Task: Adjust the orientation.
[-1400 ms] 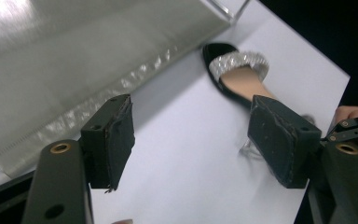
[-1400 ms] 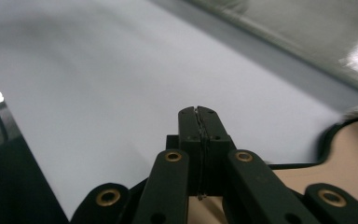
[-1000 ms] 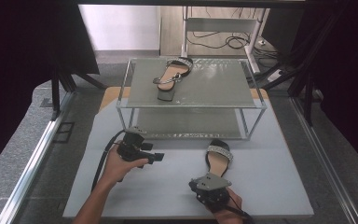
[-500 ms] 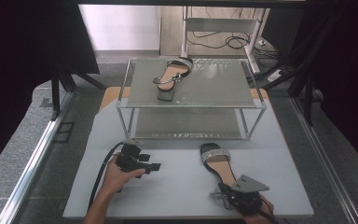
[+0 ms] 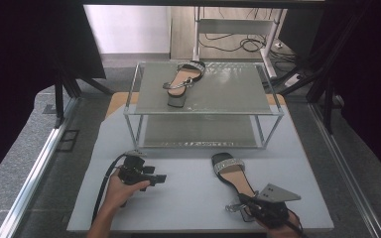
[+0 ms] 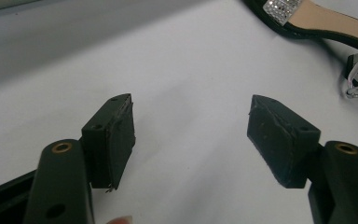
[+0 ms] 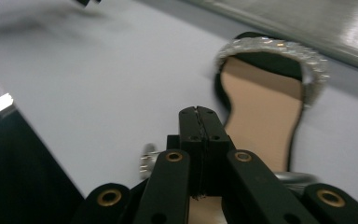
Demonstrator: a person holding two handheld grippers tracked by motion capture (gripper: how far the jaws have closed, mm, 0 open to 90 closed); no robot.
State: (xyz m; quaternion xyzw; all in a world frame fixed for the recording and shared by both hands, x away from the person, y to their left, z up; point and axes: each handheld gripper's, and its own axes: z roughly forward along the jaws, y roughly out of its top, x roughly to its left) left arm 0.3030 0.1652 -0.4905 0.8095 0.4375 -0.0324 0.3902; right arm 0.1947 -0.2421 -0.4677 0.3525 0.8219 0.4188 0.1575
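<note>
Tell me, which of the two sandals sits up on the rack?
The sandal on the rack's top shelf, at the far side. The other sandal lies on the white table by the right gripper.

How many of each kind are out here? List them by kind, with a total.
Sandals: 2, one on the rack's top shelf, one on the table
Racks: 1
Grippers: 2, left and right
Total: 5
</note>
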